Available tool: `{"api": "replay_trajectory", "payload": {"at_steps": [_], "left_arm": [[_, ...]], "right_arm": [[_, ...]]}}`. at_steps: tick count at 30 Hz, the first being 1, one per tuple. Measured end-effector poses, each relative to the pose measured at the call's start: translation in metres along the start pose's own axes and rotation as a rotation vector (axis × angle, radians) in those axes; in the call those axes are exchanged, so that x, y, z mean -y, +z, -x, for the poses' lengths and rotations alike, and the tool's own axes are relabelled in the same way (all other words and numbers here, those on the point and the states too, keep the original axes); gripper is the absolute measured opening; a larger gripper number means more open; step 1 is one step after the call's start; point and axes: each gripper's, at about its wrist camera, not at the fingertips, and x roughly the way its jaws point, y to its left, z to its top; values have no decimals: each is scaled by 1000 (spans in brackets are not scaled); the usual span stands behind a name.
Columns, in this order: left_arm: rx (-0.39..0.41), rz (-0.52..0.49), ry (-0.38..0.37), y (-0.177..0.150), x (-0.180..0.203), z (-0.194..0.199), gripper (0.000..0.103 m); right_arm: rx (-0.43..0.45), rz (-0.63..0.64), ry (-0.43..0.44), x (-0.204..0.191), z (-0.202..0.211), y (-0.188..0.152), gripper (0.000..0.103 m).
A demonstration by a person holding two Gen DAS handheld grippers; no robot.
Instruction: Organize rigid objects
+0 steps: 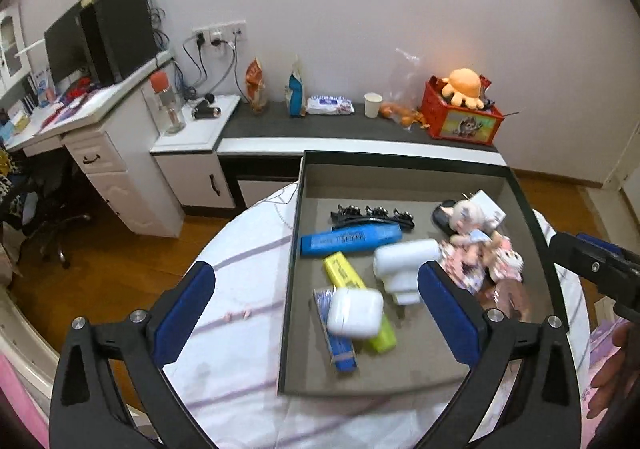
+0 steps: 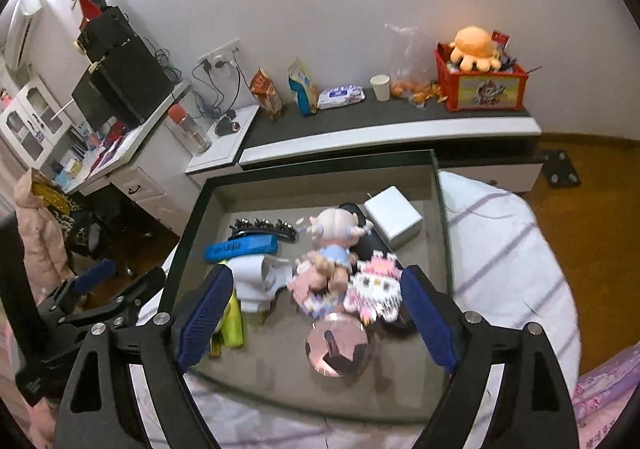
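A dark tray (image 1: 296, 233) sits on a round white-clothed table (image 1: 240, 289). In it lie a white earbud case (image 1: 355, 314), a blue bar (image 1: 350, 240), a yellow bar (image 1: 344, 273), a white plastic piece (image 1: 404, 263), black hair clips (image 1: 372, 214), a doll (image 2: 334, 237), a pink block figure (image 2: 378, 289), a white box (image 2: 394, 215) and a pink round case (image 2: 337, 347). My left gripper (image 1: 316, 313) is open and empty above the tray's near left part. My right gripper (image 2: 316, 317) is open and empty above the doll and round case.
A low cabinet (image 1: 360, 145) with snack bags, a paper cup (image 1: 372, 104) and a red toy crate (image 1: 460, 115) stands behind the table. A white desk (image 1: 104, 137) with a monitor stands at the left. Wooden floor surrounds the table.
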Motion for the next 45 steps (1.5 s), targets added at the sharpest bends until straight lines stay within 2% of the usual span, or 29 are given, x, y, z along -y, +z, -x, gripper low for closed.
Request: {"api": "replay_trajectory", "payload": {"at_steps": [5, 7, 8, 14, 20, 25, 32, 37, 45], "left_arm": [[44, -5, -10, -27, 3, 46, 102], [65, -1, -7, -37, 3, 62, 102], [80, 2, -2, -45, 3, 74, 103], [130, 6, 1, -81, 7, 119, 103], [173, -2, 34, -115, 14, 155, 103], [158, -1, 48, -132, 15, 168, 103], [150, -5, 39, -153, 18, 185, 103], [145, 23, 12, -156, 17, 193, 103], [166, 37, 23, -153, 15, 197, 103]], "right_arm": [[60, 50, -32, -15, 40, -31, 88], [96, 64, -41, -20, 59, -47, 94], [113, 67, -42, -21, 67, -53, 103], [202, 91, -62, -28, 117, -89, 103], [225, 107, -79, -28, 146, -123, 103], [218, 112, -86, -31, 157, -146, 103], [223, 117, -109, -32, 168, -160, 103], [229, 123, -129, -34, 174, -163, 103], [238, 132, -146, -41, 178, -163, 103]]}}
